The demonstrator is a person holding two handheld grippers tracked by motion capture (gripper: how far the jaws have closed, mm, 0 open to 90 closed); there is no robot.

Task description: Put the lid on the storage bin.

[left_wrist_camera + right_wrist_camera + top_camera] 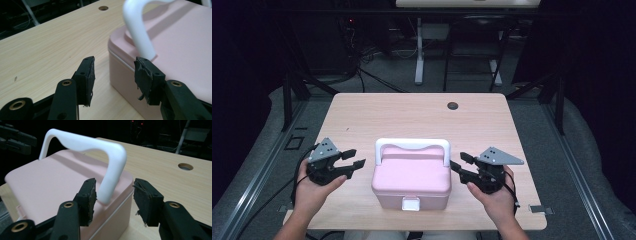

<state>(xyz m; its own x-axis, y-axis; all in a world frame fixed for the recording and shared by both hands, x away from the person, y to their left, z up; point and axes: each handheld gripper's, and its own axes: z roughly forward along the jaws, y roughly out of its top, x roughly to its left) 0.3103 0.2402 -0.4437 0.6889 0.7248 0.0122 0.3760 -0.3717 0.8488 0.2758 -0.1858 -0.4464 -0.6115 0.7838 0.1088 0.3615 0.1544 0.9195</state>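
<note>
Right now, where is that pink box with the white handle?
In the high view the pink box sits on the wooden table near its front edge, midway between the left tool and the right tool, white handle upright.

A light wooden table [362, 120] with a round cable hole [453, 105] near its 12 o'clock edge stands on grey floor [257, 150]. Beyond it, toward 12 o'clock, the room is dark: a white desk leg [419, 55], black frame legs [292, 85] and loose cables [372, 75].
</note>
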